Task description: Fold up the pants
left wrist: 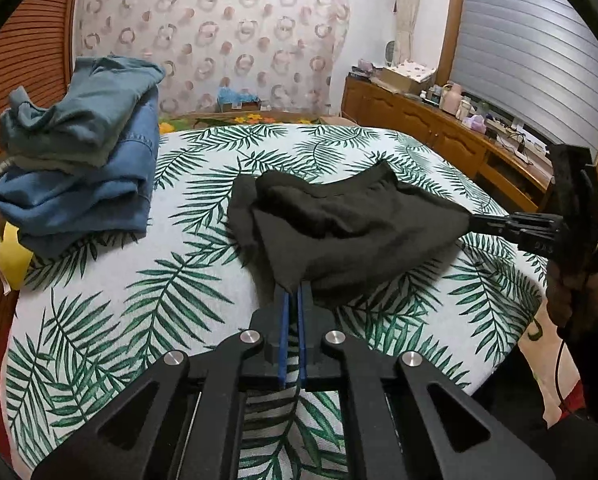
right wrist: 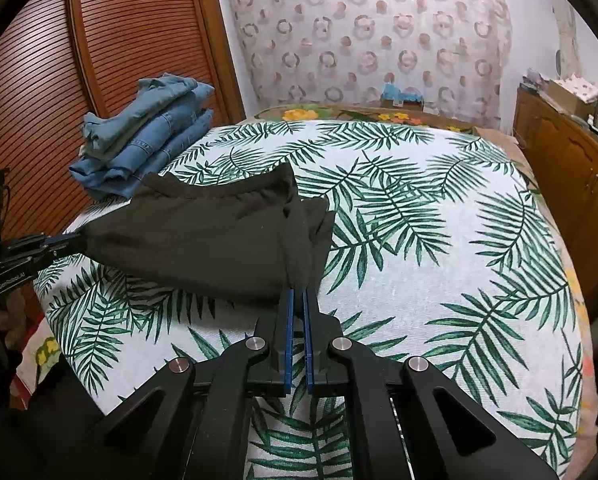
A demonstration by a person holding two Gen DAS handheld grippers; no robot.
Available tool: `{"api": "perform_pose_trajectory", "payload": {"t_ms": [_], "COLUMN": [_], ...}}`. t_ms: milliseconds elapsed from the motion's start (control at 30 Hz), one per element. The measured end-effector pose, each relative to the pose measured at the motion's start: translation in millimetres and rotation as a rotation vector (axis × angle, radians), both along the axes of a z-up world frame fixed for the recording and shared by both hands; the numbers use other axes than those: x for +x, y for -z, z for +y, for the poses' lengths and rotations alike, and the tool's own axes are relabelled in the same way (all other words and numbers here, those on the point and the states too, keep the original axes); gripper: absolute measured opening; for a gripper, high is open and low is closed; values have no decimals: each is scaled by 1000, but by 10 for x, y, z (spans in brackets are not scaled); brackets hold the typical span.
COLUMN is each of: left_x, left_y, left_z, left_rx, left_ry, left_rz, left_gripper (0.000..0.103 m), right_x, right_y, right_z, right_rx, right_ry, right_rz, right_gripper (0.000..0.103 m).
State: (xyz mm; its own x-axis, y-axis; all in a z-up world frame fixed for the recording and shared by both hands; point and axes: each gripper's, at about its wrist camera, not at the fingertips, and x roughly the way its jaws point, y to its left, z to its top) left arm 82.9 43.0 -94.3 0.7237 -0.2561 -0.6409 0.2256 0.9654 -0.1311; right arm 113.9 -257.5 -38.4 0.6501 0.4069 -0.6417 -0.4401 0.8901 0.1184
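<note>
The black pants [left wrist: 351,220] are bunched into a folded bundle, lifted a little over the palm-leaf bed cover [left wrist: 179,292]. My left gripper [left wrist: 293,286] is shut on the near corner of the pants. My right gripper [left wrist: 473,222] comes in from the right and is shut on the other corner. In the right wrist view the pants [right wrist: 203,240] stretch from my right gripper [right wrist: 298,289] to my left gripper [right wrist: 77,238] at the left edge. The far part of the pants sags onto the cover.
A stack of folded jeans [left wrist: 83,160] sits on the bed's far left, also in the right wrist view [right wrist: 147,136]. A louvred wooden wardrobe [right wrist: 99,60] stands to the left. A wooden sideboard with clutter [left wrist: 451,120] runs along the right. A patterned curtain [left wrist: 219,32] hangs behind.
</note>
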Motion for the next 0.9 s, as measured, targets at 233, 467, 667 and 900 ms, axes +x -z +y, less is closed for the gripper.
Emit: {"api": "perform_pose_trajectory", "payload": {"t_ms": [233,467,667,900], "left_x": [-40,-176,-355,-381], "left_y": [-18,-186,-239,-198], "left_z": [-31,-106,-129,-112], "left_rx": [-7,7,24,21], "left_ry": [11,39,64,67], "left_rz": [6,-24,-34,-11], "left_gripper": [5,5,5,5], "right_x": [-64,-247,-448,-551], "right_y": [-3,-93,-146,-114], "right_z": [-11,-4,-33,-35], "right_rx": [-4,-12,-9,-20], "right_ry": [-3,-14,-26,-39], "right_rz": [1,-24,-40,-18], "right_gripper": [4,4,4,4]}}
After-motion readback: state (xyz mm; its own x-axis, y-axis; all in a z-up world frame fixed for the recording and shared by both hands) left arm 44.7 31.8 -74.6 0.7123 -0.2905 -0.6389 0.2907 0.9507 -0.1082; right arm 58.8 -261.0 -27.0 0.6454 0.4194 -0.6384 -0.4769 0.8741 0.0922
